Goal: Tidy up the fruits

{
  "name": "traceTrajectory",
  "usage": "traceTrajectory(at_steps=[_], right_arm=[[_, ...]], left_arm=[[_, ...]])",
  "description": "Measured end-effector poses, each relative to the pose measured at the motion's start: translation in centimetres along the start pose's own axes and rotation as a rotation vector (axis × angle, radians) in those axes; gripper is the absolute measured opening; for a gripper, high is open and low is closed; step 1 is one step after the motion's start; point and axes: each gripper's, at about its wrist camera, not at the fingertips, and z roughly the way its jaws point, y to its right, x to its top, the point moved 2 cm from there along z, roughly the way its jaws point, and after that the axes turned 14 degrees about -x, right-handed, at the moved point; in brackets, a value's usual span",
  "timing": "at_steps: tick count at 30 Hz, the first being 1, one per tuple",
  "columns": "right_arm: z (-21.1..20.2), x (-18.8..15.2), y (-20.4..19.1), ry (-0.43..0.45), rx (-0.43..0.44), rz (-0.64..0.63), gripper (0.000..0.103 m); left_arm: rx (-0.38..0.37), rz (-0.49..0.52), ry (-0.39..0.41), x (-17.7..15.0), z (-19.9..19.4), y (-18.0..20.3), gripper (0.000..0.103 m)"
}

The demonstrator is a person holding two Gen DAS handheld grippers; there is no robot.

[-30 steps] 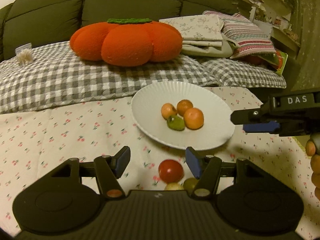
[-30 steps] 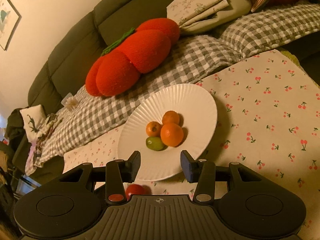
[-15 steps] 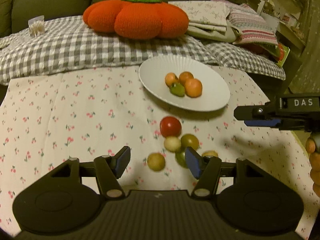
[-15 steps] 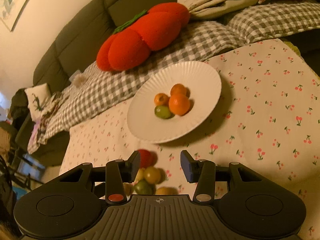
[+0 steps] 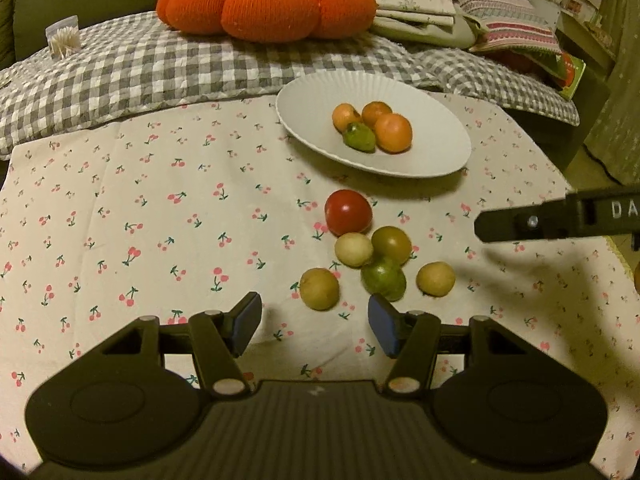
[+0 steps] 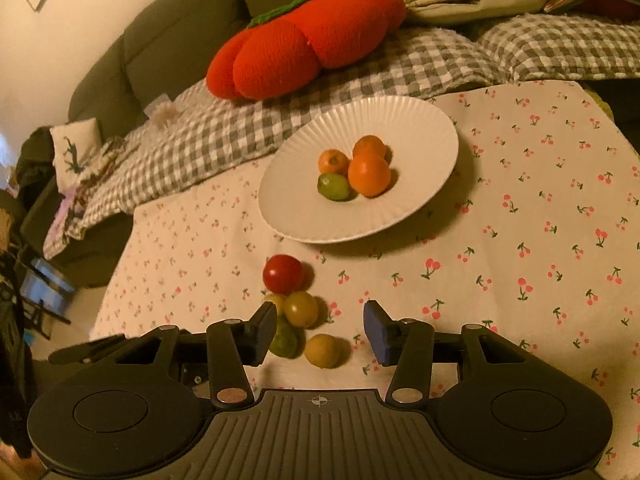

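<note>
A white ribbed plate (image 5: 436, 116) (image 6: 420, 120) holds three orange fruits (image 5: 393, 133) (image 6: 369, 174) and one green fruit (image 5: 359, 138) (image 6: 333, 186). In front of it, on the cherry-print cloth, lies a red tomato (image 5: 348, 212) (image 6: 283, 273) with several small yellow and green fruits (image 5: 319, 288) (image 6: 322, 350) clustered below it. My left gripper (image 5: 314, 324) is open and empty, just short of the loose fruits. My right gripper (image 6: 320, 330) is open and empty over the same cluster; one of its fingers (image 5: 532, 222) shows at the right of the left wrist view.
A grey checked blanket (image 5: 160, 68) and a big orange pumpkin cushion (image 5: 264, 0) (image 6: 308, 36) lie behind the plate on the green sofa. Folded cloths and a striped pillow (image 5: 508, 28) are at the back right. The cloth's right edge (image 5: 616, 252) drops off.
Both grippers have pulled back and up from the plate. The red tomato and the loose fruits have come fully into view. Both stay open.
</note>
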Motion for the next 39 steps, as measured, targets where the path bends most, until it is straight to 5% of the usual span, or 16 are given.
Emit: traceTrajectory(at_steps=[16, 39], right_arm=[[2.1, -2.3, -2.5, -0.073, -0.046, -0.188, 0.048], [2.8, -2.2, -2.2, -0.084, -0.072, -0.208, 0.047]], left_arm=[[0.025, 0.070, -0.036, -0.4, 2.5, 0.4, 0.049], [0.028, 0.111, -0.002, -0.3, 3.0, 0.1, 0.028]])
